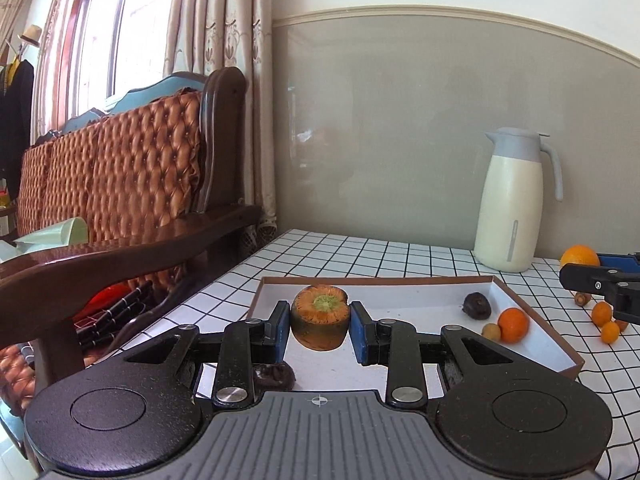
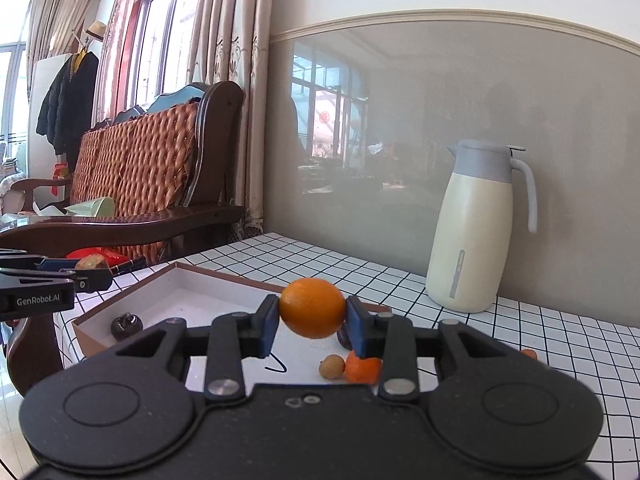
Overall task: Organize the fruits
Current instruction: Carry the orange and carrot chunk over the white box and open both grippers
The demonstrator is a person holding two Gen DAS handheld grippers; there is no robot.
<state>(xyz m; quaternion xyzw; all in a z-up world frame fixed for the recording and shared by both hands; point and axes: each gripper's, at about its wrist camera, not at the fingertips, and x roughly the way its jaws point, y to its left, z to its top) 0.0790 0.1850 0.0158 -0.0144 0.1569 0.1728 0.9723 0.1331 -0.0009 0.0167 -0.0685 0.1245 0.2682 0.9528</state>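
Note:
My left gripper [image 1: 319, 326] is shut on a thick carrot stub [image 1: 319, 317] with a green core, held above the white-lined shallow box [image 1: 420, 300]. In the box lie a dark wrinkled fruit [image 1: 477, 306], a small orange [image 1: 513, 324], a small tan fruit [image 1: 491, 331] and another dark fruit [image 1: 274, 376] under my fingers. My right gripper [image 2: 312, 320] is shut on a large orange [image 2: 312, 307], held above the box's right part [image 2: 224, 300]. That gripper shows at the right edge of the left wrist view [image 1: 600, 280]. The left gripper appears at the left of the right wrist view [image 2: 80, 276].
A cream and grey thermos jug [image 1: 510, 204] stands at the back of the checkered table [image 1: 360, 252]. Several small orange fruits [image 1: 606, 320] lie right of the box. A wooden sofa with quilted cushions [image 1: 120, 172] stands left of the table.

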